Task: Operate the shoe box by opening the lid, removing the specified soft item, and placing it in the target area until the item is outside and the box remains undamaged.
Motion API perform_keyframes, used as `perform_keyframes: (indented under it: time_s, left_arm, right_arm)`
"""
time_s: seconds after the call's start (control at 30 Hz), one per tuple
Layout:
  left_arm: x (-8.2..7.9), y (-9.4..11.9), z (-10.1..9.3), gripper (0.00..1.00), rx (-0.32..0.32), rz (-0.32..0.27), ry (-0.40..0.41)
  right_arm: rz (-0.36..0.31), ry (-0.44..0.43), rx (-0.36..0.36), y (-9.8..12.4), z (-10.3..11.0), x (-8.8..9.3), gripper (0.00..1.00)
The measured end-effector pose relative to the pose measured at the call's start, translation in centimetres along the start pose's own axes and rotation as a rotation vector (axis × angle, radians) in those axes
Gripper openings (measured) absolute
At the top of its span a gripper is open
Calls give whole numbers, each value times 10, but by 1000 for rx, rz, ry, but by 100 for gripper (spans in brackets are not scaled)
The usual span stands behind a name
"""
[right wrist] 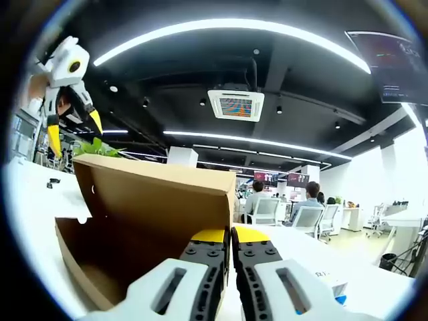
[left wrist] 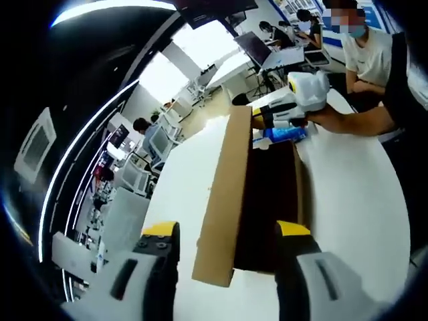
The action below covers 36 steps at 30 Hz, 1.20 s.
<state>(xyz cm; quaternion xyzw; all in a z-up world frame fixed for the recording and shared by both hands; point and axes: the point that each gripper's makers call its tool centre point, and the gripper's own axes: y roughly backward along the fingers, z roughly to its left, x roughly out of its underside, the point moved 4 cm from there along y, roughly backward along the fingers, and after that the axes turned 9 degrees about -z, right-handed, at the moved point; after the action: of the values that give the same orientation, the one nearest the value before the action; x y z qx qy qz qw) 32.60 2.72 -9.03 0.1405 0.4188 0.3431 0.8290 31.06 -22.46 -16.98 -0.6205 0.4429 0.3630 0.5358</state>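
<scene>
Right gripper had its jaws clenched together, nothing visible between them, tips at the near rim of the shoe box — likely steadying that end or poised to dip inside. Left gripper was released, jaws wide, hovering clear of the box at the opposite end. Lid stood upright on its long hinge edge, so the opening step looked done. Interior too dark to confirm the soft item (a blue-and-white packet sat on the white table just beyond the box, by the right gripper).
</scene>
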Motion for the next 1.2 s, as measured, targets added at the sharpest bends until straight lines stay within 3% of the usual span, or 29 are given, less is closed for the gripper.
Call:
perform_keyframes:
  time_s: [0.1, 0.27, 0.43, 0.6, 0.87, 1.2]
  left_arm:
    - [8, -12, -1, 57, 30, 48, 0]
    - [10, -21, 1, 58, 49, 55, 11]
    - [10, -28, 8, 51, 64, 44, 16]
    - [19, -36, 11, 45, 79, 76, 13]
    - [22, -38, 5, 34, 124, 68, 1]
    - [25, -39, 2, 33, 110, 91, -5]
  right_arm:
    - [1, 1, -2, 0, 0, 1, 1]
    - [0, 1, -4, 0, 0, 1, 1]
    - [1, -4, -6, 0, 0, 1, 1]
    - [1, -10, -10, 0, 0, 1, 1]
    - [3, -12, -16, 0, 1, 2, 1]
    - [8, -23, -23, 1, 3, 3, 1]
